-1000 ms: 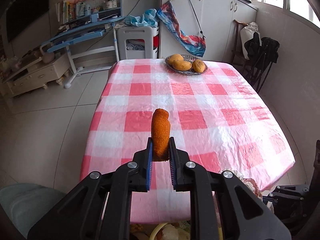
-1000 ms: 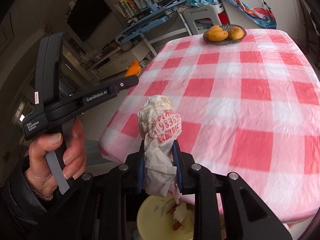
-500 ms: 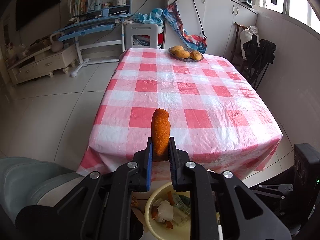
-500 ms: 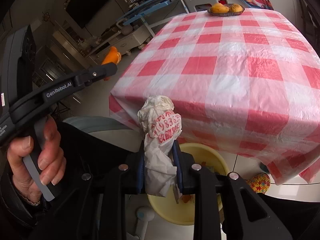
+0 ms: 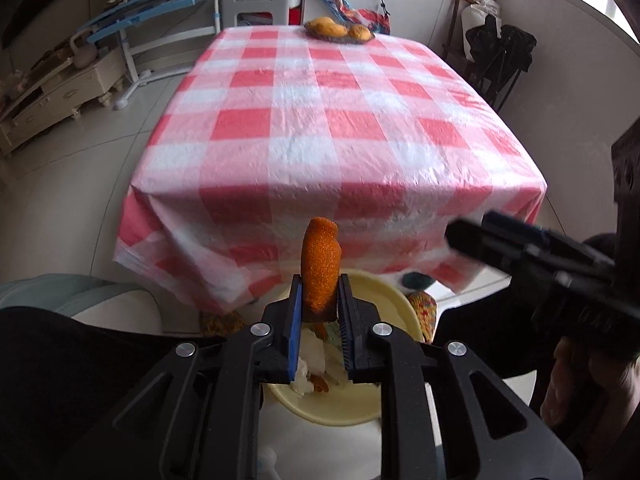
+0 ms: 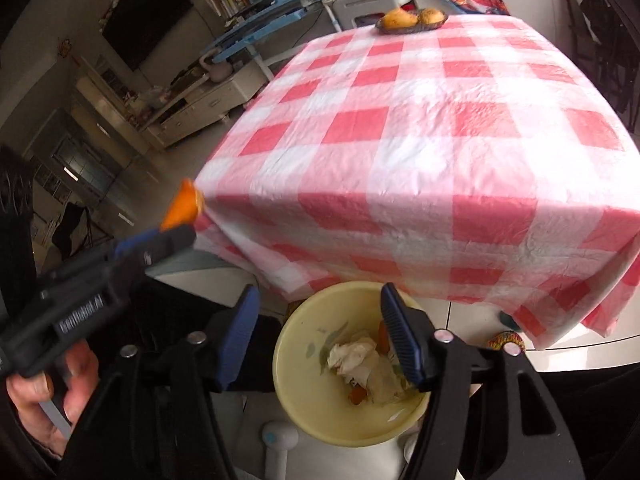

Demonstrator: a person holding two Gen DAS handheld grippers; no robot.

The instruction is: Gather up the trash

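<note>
One orange peel piece (image 5: 321, 268) upright between the blue pads (image 5: 295, 332) of the left gripper (image 5: 320, 320), jaws narrow and just eased a little apart, peel between them with a sliver of gap on one side. Directly below, yellow bin (image 6: 296, 364) on the floor beside the table's near edge, crumpled white paper wad (image 6: 358, 358) and orange scraps inside. Right gripper (image 6: 320, 336) poised above the bin, jaws just sprung wide, nothing between them. Beyond, red-and-white checked tablecloth (image 6: 420, 128) hanging over the table edge; far end, dish of yellow fruit (image 6: 412, 20). Hand (image 6: 44, 408) wrapped around the left gripper's handle.
</note>
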